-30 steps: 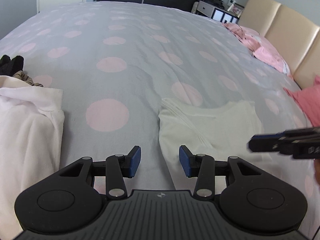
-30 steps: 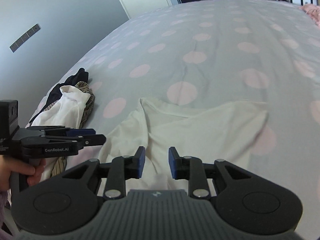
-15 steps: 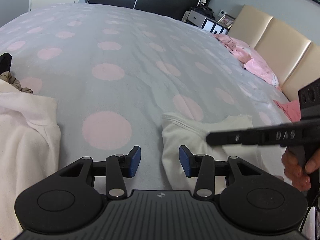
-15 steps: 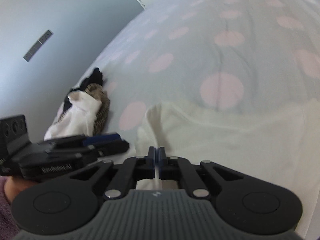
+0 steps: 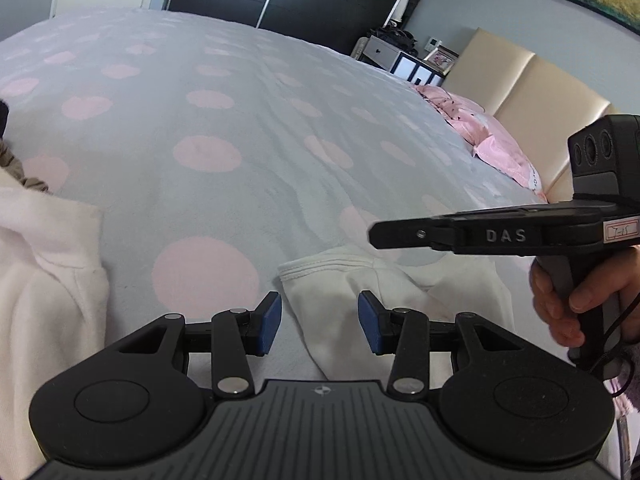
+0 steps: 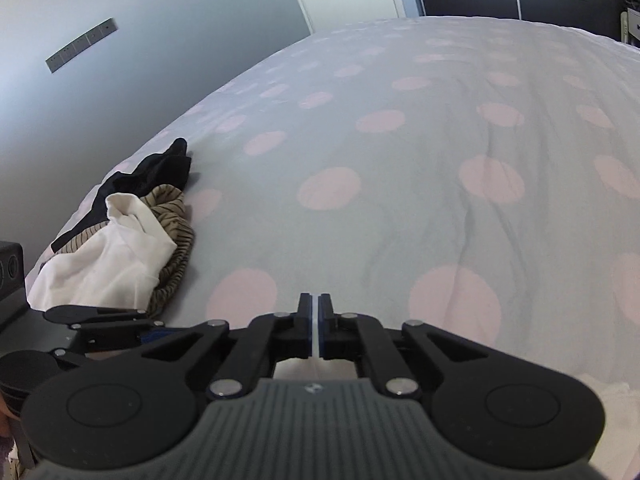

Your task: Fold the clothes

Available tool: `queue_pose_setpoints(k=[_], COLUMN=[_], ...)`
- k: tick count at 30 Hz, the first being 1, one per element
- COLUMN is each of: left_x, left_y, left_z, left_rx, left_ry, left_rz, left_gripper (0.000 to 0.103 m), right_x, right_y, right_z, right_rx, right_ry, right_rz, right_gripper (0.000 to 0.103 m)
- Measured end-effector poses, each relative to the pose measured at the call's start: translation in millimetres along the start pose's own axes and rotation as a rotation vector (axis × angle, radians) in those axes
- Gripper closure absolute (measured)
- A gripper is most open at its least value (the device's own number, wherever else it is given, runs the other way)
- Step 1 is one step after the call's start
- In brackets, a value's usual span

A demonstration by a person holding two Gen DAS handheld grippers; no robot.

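On the polka-dot bedspread (image 5: 248, 128), the right gripper (image 6: 319, 322) pinches a thin fold of the white shirt (image 5: 320, 300) lying at the near edge, while the left gripper (image 5: 319, 322) hovers half-open above the shirt's collar, gripping nothing.

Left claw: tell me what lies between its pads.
In the left wrist view, the white garment's hemmed corner lies between the open left claw's pads, unpinched.

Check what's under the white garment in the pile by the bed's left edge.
Under the white garment: a tan striped piece and a black one, on the dotted bedspread. Anything deeper is covered.
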State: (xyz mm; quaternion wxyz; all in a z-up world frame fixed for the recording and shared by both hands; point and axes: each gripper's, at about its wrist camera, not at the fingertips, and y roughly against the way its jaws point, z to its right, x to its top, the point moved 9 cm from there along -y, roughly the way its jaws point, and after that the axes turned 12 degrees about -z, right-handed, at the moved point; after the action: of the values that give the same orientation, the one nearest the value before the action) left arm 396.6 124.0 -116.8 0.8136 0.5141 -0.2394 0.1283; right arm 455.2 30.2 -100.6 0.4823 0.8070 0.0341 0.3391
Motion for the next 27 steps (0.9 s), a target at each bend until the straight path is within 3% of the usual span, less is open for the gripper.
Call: queue_pose_setpoints(k=[4,7,11,15,16,18,19,23,27], left_x=[1.9,4.0,12.1,11.2,9.4,6.2,5.3,0.9,-7.1], left_y=[4.4,9.1,17.5,7.5,3.5,-3.0,-4.9,-10.9,-18.8], left_z=[13.9,24.9,46.0,70.6,77.1,88.4,92.1,98.6,102.6], left_rx=[0.021,0.035,0.029,0.017,0.008,-0.005,-0.005,-0.01,0.01], left_ry=[-0.042,-0.057,-0.09,-0.11,-0.115,-0.13,-0.135,-0.153,-0.183], left_rz=[-0.007,-0.015,0.003,-0.077,-0.095,-0.119,-0.123,-0.175,-0.259], left_gripper=[0.064,0.065,0.065,0.065,0.065,0.065,0.065,0.065,0.065], right_x=[-24.0,-52.1,-95.0,-129.8,-136.3,-140.4,-139.1,-131.2,-138.5], right_y=[29.8,52.2,64.0,56.2,54.7,59.0,64.8,92.7,100.2], right_z=[21.1,32.1,36.5,34.4,33.3,31.1,29.7,6.2,-35.5], right_rx=[0.003,0.002,0.023,0.08,0.093,0.129,0.14,0.129,0.161], right_ry=[-0.012,-0.027,-0.064,-0.129,-0.143,-0.169,-0.176,-0.055,0.092], right_rz=[-0.026,-0.059,-0.141,-0.23,-0.243,-0.235,-0.216,-0.108,-0.076], right_gripper=[0.094,0.073,0.071,0.062,0.063,0.091,0.098,0.099,0.099])
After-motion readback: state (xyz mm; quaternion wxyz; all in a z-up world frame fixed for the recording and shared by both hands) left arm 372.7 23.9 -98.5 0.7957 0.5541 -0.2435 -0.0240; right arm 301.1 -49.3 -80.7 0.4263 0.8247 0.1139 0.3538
